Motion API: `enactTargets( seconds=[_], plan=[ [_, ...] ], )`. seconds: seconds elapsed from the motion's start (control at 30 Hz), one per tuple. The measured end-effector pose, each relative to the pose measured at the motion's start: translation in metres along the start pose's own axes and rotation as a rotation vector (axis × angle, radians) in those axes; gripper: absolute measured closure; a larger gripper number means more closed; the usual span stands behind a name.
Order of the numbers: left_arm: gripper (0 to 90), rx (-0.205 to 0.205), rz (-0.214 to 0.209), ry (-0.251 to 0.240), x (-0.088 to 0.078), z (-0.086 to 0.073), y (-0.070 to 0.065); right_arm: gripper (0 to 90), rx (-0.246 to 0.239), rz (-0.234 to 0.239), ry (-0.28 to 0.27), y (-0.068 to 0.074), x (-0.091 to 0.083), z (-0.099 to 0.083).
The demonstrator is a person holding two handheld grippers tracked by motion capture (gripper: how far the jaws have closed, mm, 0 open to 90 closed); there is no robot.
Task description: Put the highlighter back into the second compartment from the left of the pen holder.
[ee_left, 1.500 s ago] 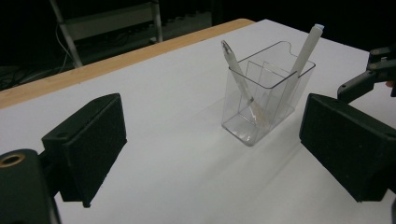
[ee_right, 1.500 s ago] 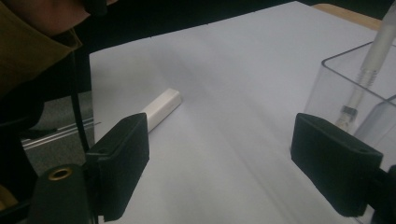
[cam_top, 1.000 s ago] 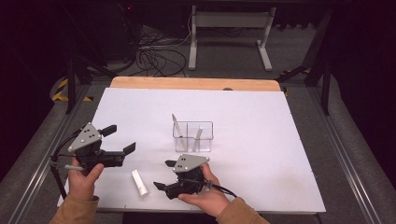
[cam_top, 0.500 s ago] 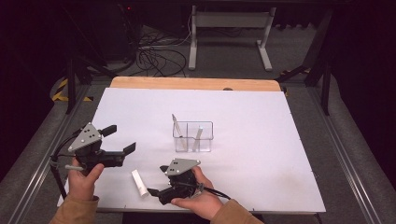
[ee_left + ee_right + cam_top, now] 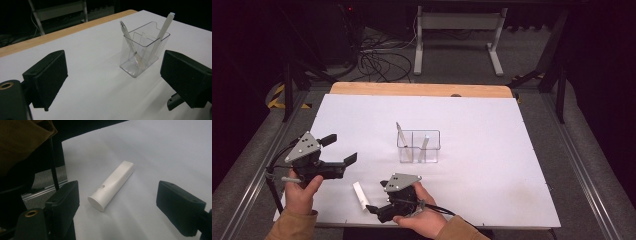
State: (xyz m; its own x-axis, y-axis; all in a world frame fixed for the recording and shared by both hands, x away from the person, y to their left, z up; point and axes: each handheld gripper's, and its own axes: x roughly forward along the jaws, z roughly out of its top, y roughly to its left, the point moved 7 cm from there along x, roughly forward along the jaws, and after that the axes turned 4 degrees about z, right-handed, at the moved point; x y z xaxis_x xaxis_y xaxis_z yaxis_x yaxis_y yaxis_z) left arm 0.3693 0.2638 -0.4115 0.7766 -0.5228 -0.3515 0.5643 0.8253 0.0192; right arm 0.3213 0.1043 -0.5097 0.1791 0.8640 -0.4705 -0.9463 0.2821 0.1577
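**Right gripper lines up on the white tube**

While the left gripper [image 5: 334, 150] hangs wide and empty over the left edge of the table [image 5: 512, 150], the right gripper [image 5: 374, 209] has come down and leftward along the near edge since a second ago. It now points at the white tube [image 5: 360, 195]. Its jaws have just been opening and stand wide. The right gripper view shows the tube [image 5: 112, 185] lying flat between the two pads and a little ahead of them, touching neither; its round end cap faces the camera. Nothing is gripped yet.

The tube lies near the near edge, left of centre, between the two grippers. It has not shifted in that second.

Further out, the clear holder [image 5: 418, 146] stands upright at mid-table, well apart from the tube. It has two compartments, with a pen [image 5: 128, 40] leaning in one and a second pen [image 5: 163, 27] in the other.

Reading: approach looks nearly finished and the pick-up is the step in hand. The jaws straddle the tube's long axis, so a short advance and a close should take it across its narrow width. The holder is the likely destination.
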Motion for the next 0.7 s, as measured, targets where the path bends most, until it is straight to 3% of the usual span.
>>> enactTargets(
  seconds=[0.47,0.7],
  plan=[
    [8.2,0.000,0.004,0.001,0.000,-0.001,0.000,26.8,0.043,0.014,0.028,0.013,0.016,-0.005],
    [8.2,0.001,0.002,0.002,0.000,-0.001,0.000,30.9,0.048,-0.010,0.032,0.016,0.023,-0.009]
  ],
)
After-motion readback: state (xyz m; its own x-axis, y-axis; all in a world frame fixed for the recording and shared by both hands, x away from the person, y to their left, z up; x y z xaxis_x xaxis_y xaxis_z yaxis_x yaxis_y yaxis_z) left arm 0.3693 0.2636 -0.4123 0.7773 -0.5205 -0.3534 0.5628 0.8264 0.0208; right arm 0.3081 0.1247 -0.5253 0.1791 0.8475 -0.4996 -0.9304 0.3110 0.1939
